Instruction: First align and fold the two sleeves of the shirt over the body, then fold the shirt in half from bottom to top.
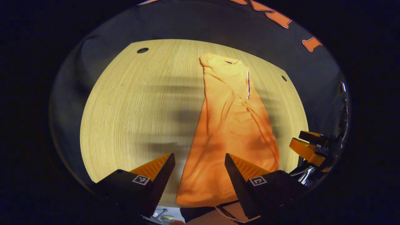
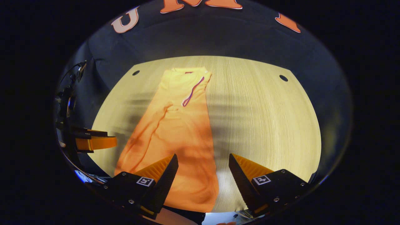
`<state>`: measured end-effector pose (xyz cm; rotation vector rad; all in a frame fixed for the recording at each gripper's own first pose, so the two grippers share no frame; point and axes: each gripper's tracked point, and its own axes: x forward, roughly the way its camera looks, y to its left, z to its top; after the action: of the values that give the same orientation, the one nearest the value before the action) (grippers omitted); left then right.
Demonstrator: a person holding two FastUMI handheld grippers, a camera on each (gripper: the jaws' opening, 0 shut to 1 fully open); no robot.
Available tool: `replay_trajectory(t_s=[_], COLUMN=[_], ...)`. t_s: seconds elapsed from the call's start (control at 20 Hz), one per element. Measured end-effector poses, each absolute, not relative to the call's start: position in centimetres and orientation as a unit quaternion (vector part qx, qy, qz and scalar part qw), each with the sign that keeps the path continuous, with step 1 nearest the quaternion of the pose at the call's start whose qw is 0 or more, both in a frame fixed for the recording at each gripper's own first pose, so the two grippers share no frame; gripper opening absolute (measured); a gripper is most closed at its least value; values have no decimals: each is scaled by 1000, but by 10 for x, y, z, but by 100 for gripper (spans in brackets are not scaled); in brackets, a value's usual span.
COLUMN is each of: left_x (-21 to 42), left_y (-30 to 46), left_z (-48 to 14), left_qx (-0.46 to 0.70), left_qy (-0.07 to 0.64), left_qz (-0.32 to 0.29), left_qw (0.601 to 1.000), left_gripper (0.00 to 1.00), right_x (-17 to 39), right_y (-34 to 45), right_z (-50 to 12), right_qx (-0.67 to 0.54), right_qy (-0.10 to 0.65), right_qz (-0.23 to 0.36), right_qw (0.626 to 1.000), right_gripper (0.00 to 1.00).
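lying lengthwise on the pale wood-grain desk [image 1: 131, 103], the orange shirt [image 1: 231, 131] has both sleeves already folded in over the body, making a long narrow strip; its collar end reaches toward the far edge of the desk and its hem sits at the near edge. a thin purple trim line [image 2: 193, 91] shows near the collar. in the left gripper view the left gripper [image 1: 200, 170] hovers above the hem end with its jaws spread wide and nothing between them but the cloth below; the right gripper [image 1: 307, 147] shows at the desk's right edge. in the right gripper view the right gripper [image 2: 203, 170] hangs over the near edge, jaws wide apart and holding nothing, above the shirt's [image 2: 175, 131] right side
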<state>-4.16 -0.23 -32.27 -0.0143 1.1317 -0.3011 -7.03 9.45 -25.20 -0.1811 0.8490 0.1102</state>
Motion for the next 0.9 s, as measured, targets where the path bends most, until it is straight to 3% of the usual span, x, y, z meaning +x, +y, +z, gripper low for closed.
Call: replay_trajectory(t_s=[0.45,0.9], left_x=[-125,-155], left_y=[11,7], left_z=[-386,-417], left_qx=[40,87], left_qy=[572,600], left_qz=[-111,-103], left_qw=[812,788], left_gripper=[99,97], right_x=[-164,-179], right_y=[76,77], right_z=[-341,-372], right_qx=[-103,-87], right_qy=[519,560], right_qz=[25,-5], right_qw=[848,824], right_gripper=[99,100])
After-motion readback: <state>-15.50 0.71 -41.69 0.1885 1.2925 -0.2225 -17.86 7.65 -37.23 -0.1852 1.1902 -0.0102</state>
